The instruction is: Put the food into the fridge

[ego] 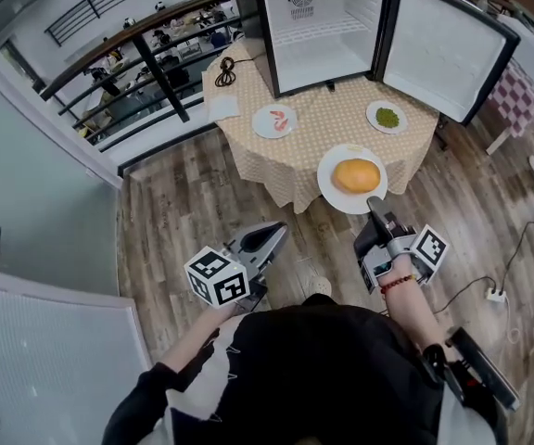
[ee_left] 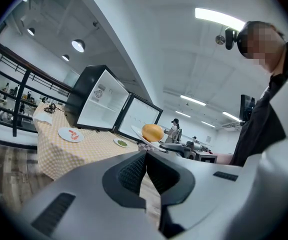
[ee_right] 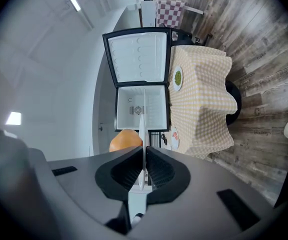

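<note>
Head view, left to right: one left gripper (ego: 276, 231), jaws pressed together with nothing between them. One checked table (ego: 295, 170) carries two small plates, the red-food plate (ego: 274, 120) and the green-food plate (ego: 387, 117). One fridge (ego: 327, 31) stands at the table's back, door open. A third, large plate (ego: 332, 193) bears one orange food (ego: 356, 175) over the table's near edge. One right gripper (ego: 374, 204) grips it. Only the right gripper view shows its rim (ee_right: 142, 129) clamped edge-on between narrow jaws.
</note>
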{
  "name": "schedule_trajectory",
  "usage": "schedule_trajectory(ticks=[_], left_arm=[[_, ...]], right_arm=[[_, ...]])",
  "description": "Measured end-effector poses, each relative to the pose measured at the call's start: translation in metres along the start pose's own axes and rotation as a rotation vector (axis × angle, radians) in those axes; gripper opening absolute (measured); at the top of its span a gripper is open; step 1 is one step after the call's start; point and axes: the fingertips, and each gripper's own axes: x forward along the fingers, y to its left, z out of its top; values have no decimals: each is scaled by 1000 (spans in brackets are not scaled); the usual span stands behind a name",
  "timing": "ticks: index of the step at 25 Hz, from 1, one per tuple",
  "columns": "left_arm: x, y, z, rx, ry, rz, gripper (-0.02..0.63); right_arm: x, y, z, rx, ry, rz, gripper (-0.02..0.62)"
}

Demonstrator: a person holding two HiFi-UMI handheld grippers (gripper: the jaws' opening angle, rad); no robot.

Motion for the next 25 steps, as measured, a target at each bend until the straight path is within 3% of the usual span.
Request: schedule_trajectory(ticks=[13,25], left_arm=[[11,9,5,7,5,-33,14],[91,53,56,-18,-39,-4,14]], right_arm=[[0,-4,10,0,-46,1,25],[67,11,78,-11,-12,19,25]])
